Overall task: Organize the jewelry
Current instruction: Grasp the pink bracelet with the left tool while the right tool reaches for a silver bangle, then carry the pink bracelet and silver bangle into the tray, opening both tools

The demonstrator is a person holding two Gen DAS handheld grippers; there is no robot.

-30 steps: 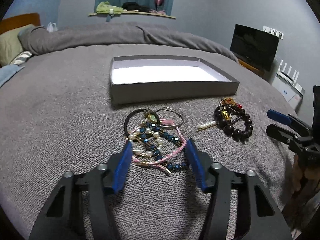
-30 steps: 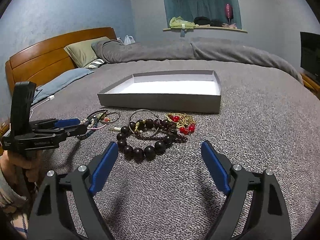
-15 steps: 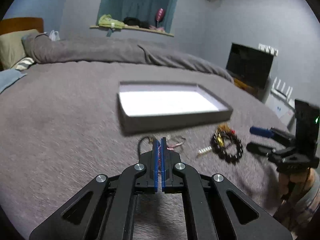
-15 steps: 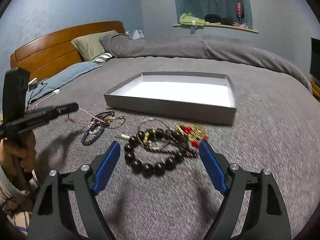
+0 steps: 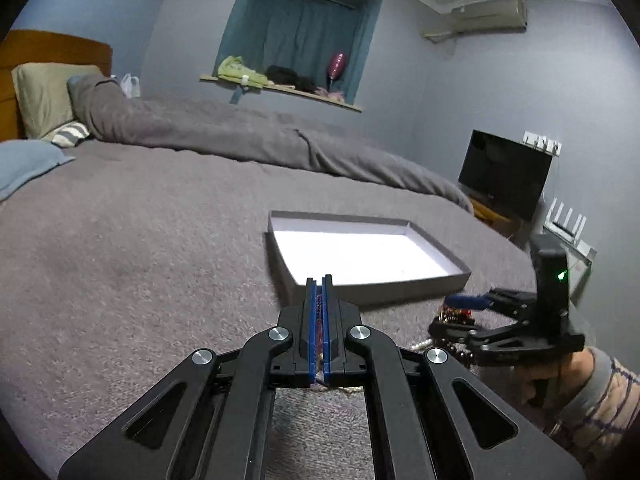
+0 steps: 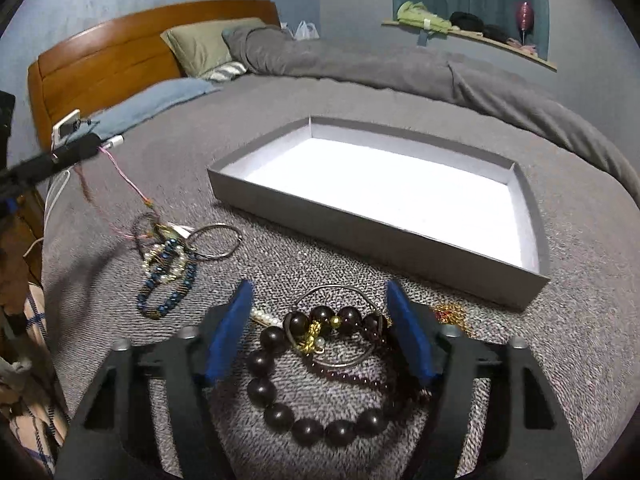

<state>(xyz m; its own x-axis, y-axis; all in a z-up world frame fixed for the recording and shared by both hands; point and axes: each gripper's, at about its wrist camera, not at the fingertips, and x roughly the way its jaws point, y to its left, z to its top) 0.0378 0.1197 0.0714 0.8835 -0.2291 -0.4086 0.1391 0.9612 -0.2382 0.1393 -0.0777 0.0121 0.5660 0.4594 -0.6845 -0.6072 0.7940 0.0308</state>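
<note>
My left gripper [image 5: 319, 280] is shut on a pink braided cord bracelet [image 5: 319, 312] and holds it raised above the bed; in the right wrist view the cord [image 6: 124, 178] hangs from that gripper [image 6: 94, 148] down toward a pile of blue and pearl bracelets [image 6: 168, 268]. My right gripper [image 6: 318, 300] is open, low over a dark wooden bead bracelet [image 6: 304, 392] with a metal ring [image 6: 340, 328], its blue pads either side. The grey box [image 6: 360, 224] with a white bottom lies just beyond, also in the left wrist view [image 5: 376, 292].
A gold and red chain [image 6: 454, 316] lies right of the beads. A thin bangle [image 6: 218, 242] lies by the left pile. Pillows [image 6: 200, 46], a rolled duvet and a wooden headboard are at the far end. A TV [image 5: 504, 174] stands beside the bed.
My left gripper shut on the pink cord and lifted it up from the pile. My right gripper moved forward and down so that its pads straddle the dark bead bracelet.
</note>
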